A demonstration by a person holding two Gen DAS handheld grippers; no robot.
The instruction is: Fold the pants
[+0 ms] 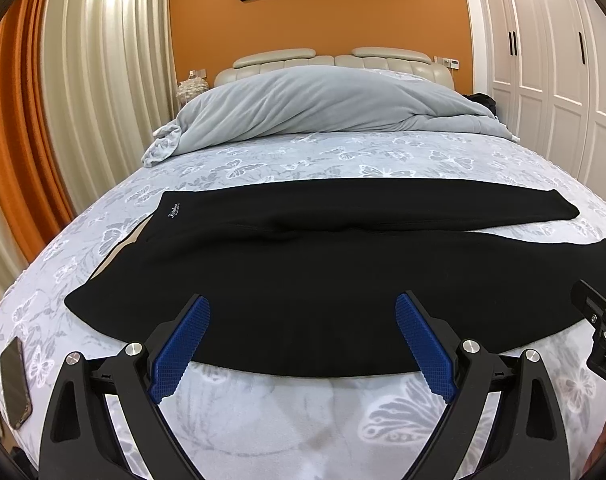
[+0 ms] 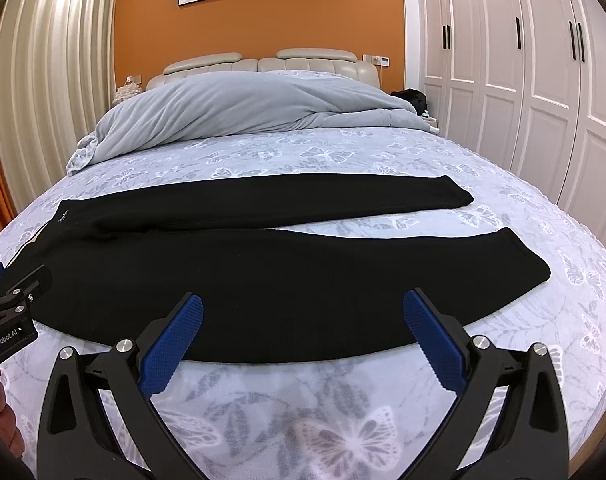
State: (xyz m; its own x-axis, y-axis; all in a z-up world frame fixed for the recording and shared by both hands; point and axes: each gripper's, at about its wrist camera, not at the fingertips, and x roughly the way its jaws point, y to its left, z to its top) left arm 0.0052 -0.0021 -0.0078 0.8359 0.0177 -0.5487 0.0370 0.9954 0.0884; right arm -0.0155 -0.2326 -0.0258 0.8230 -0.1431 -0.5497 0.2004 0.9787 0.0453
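I see the black knit pants (image 1: pixel 303 280) spread flat across the bed's near end, lengthwise from side to side, on the pale grey bedsheet printed with white butterflies (image 1: pixel 263 164). The waistband lies toward the bed's left edge, where a small white logo (image 1: pixel 175 208) sits on the far corner of the waist; both leg ends point toward the right edge. The far leg (image 2: pixel 303 196) lies straight, the near leg (image 2: pixel 343 276) angles away from it, and a wedge of sheet shows between the two cuffs. My left gripper (image 1: pixel 303 340) hovers above the near edge of the pants at the waist and seat end, its blue ribbed pads (image 1: pixel 181 352) spread wide with nothing between them. My right gripper (image 2: pixel 303 340) hovers likewise over the near edge of the near leg, pads (image 2: pixel 171 348) wide apart and empty; I cannot tell whether either set of fingertips touches the cloth. Each gripper's black body shows at the margin of the other's view. A dark smartphone (image 1: pixel 15 384) lies on the sheet at the near left corner of the bed. A bunched light grey duvet (image 2: pixel 243 108) is heaped at the head end, against the cream padded headboard (image 2: pixel 263 65). White panelled wardrobe doors (image 2: pixel 523 80) run along the right edge of the bed.
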